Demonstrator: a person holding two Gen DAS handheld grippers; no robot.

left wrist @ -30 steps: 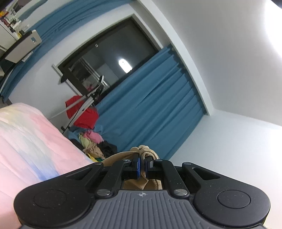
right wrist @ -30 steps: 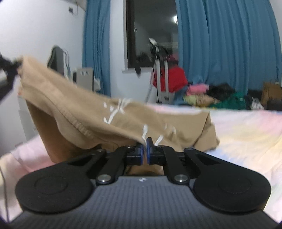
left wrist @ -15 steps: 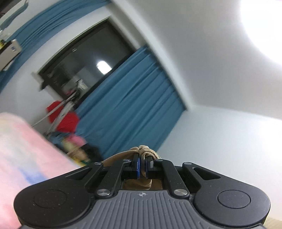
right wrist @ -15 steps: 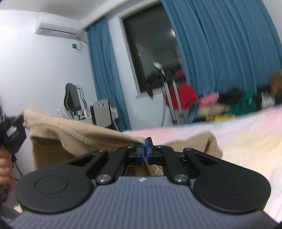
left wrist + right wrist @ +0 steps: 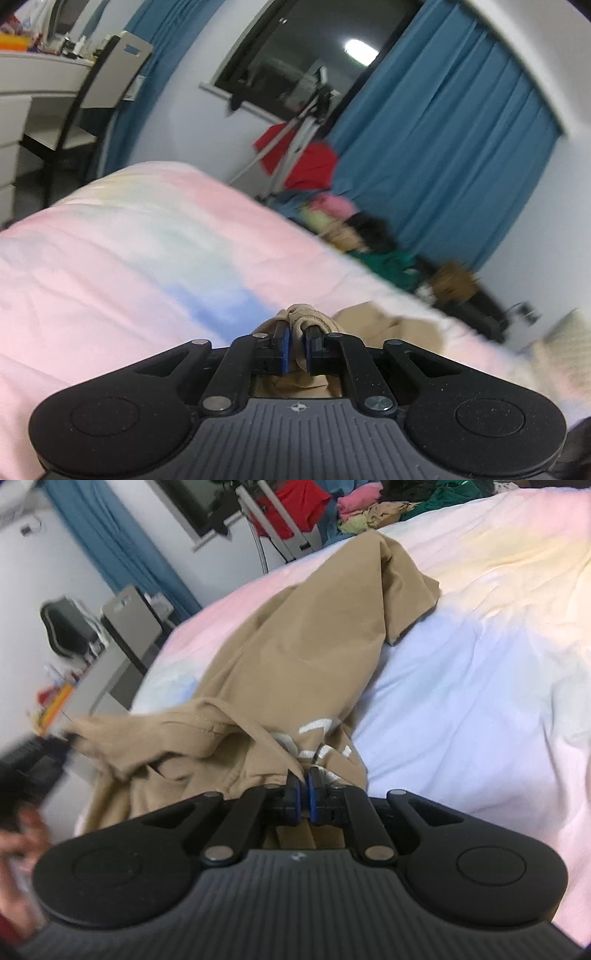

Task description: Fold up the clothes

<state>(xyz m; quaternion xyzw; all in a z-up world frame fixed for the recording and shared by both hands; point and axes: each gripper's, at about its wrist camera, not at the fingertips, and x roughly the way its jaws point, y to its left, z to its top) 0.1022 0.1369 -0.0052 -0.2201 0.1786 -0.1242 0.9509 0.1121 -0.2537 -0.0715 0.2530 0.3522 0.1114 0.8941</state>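
Tan shirt [image 5: 295, 657] draped on bed [image 5: 480, 701], near edge lifted. Left gripper [image 5: 296, 347] and right gripper [image 5: 304, 794] both clamped on bunched hem. Soft, light, limp; likely sags between grips. Best held at corners.

The left gripper [image 5: 296, 338] has its jaws pinched tight on a bunched edge of the tan garment [image 5: 295, 653] above the bed [image 5: 110, 258], the right gripper [image 5: 304, 784] likewise clamps that garment's near edge, and a blurred hand [image 5: 16, 845] shows left of it.
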